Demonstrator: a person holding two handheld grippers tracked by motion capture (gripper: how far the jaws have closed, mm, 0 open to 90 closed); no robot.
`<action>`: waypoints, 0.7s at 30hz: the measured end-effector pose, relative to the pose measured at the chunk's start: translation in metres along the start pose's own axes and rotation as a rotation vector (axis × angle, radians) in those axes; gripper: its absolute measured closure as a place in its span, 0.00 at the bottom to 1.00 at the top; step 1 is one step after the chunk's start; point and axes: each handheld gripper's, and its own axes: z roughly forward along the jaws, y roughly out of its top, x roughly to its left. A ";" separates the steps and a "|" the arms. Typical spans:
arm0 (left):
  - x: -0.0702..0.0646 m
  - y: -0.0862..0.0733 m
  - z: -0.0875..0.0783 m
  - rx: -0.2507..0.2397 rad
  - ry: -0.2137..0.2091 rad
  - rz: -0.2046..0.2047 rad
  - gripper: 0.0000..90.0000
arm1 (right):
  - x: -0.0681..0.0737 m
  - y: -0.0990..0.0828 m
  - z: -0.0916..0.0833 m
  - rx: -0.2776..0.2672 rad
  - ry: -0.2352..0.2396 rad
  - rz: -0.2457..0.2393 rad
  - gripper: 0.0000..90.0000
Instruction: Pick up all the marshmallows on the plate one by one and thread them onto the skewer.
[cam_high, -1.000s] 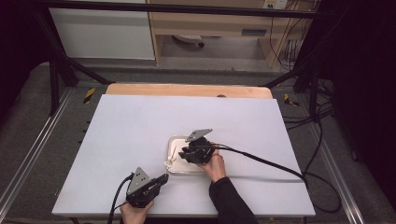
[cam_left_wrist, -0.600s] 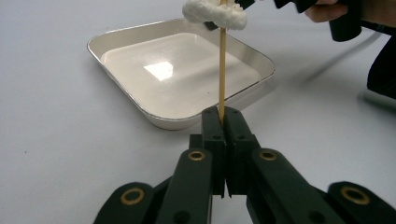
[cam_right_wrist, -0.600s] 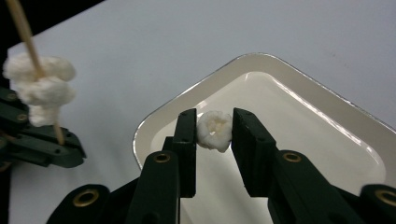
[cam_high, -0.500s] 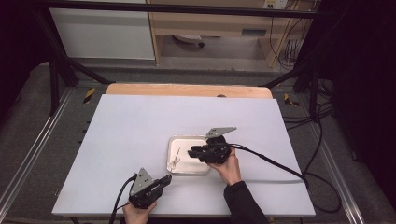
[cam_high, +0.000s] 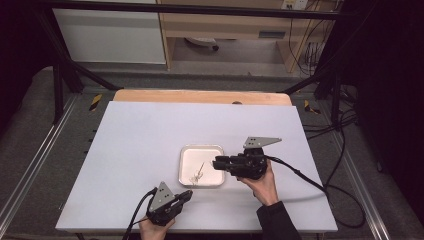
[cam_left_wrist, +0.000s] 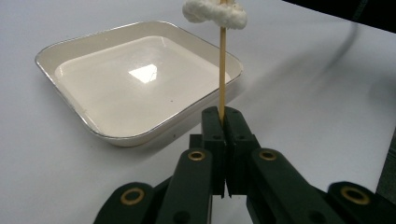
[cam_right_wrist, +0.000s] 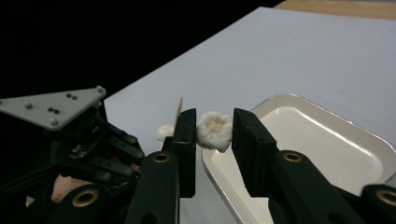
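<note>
My left gripper (cam_high: 187, 194) rests near the table's front edge, shut on a thin wooden skewer (cam_left_wrist: 222, 70). The skewer points up over the near rim of a white square dish (cam_high: 201, 148) and carries a white fluffy piece (cam_left_wrist: 215, 11) near its tip. To the right of the dish, my right gripper (cam_high: 216, 163) is held above the table with its jaws pointing left. It is shut on a second white fluffy piece (cam_right_wrist: 215, 129). In the right gripper view the skewer tip (cam_right_wrist: 179, 107) and its piece (cam_right_wrist: 164, 132) sit just left of my jaws.
The dish (cam_left_wrist: 116, 135) looks bare inside and glossy. A white board covers the table, with a wooden strip (cam_high: 200, 96) along its far edge. The right gripper's cable (cam_high: 300, 175) trails off to the right across the board.
The right gripper has moved from over the dish to its right and risen, carrying the white piece. The left gripper and skewer have stayed put.
</note>
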 end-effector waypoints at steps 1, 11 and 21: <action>-0.001 0.000 0.000 -0.001 -0.001 0.003 0.98 | 0.001 0.002 -0.003 -0.009 0.010 0.006 0.79; -0.004 0.002 0.003 0.004 -0.015 0.016 0.98 | 0.005 0.010 -0.007 -0.039 0.064 0.024 0.79; -0.004 0.002 0.003 0.004 -0.018 0.023 0.98 | 0.006 0.011 0.007 -0.002 0.069 0.017 0.79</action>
